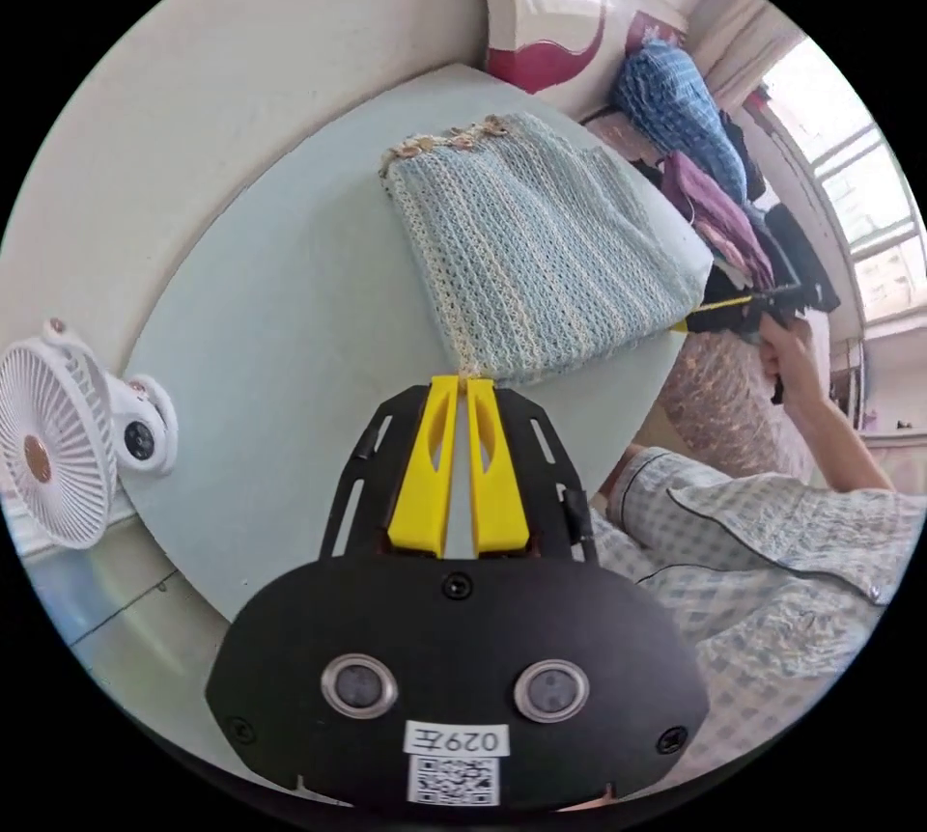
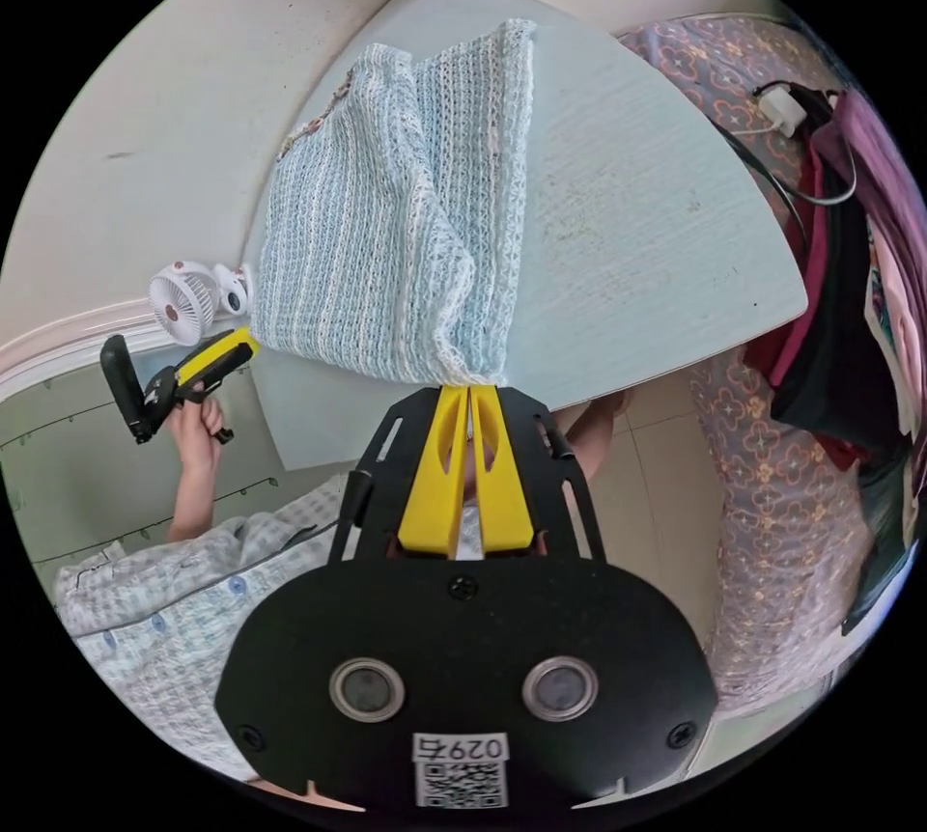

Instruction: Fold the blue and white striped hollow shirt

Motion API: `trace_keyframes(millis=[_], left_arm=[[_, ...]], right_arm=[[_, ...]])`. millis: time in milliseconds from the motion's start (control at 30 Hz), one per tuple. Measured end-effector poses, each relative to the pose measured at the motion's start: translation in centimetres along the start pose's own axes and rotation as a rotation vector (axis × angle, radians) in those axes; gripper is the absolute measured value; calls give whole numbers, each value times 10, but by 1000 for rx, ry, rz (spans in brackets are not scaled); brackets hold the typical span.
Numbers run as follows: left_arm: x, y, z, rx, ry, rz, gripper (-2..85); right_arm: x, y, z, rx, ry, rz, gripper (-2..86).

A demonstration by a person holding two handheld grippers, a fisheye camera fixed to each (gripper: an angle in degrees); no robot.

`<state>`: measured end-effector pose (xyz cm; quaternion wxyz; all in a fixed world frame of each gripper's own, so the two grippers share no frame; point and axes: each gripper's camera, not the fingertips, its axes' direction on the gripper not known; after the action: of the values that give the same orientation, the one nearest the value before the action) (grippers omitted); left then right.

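Left gripper and right gripper, jaws pressed together, each pinching 1 near corner of the knit shirt. Lies on the pale table, extending away from both.

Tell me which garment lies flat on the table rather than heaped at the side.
The blue and white striped knit shirt, folded on the pale table. The blue checked garment and purple one sit in a pile beyond the table's edge.
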<state>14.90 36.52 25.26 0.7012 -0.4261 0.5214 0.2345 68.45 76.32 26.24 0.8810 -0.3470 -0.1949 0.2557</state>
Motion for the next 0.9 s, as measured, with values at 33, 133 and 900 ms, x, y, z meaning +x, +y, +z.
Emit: trace_keyframes(millis=[33,133,900], left_arm=[[-20,3,2,7,95,-90,-10],[-61,16,15,29,265,-277,-10],[5,-43,83,-184,-144,214,43]], right_arm=[[3,4,1,11,0,10,-4],[16,16,3,52,-45,45,-4],[19,63,21,-16,190,-141,-4]])
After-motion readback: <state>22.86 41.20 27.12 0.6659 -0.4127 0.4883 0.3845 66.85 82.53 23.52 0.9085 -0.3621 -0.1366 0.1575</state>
